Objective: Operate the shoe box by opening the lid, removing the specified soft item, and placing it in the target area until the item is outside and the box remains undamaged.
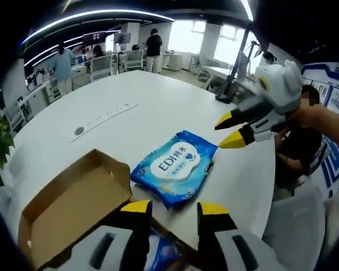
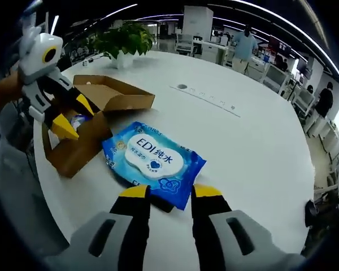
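A blue wipes pack (image 1: 175,166) (image 2: 152,161) with a white "EDI" label lies flat on the white round table (image 1: 158,101), just outside the brown cardboard shoe box (image 1: 73,209) (image 2: 73,152). The box's lid is swung open. My left gripper (image 1: 175,208) (image 2: 73,116) hovers over the box's open side, jaws apart, with another blue item (image 1: 164,251) (image 2: 79,121) below them inside the box. My right gripper (image 2: 170,192) (image 1: 233,130) is open at the pack's near corner, holding nothing.
A potted plant (image 2: 124,39) stands at the table's edge beyond the box. A flush socket strip (image 1: 110,116) (image 2: 206,96) runs across the table's middle. A seated person (image 1: 296,147) is at the table's side. Desks, chairs and standing people fill the background.
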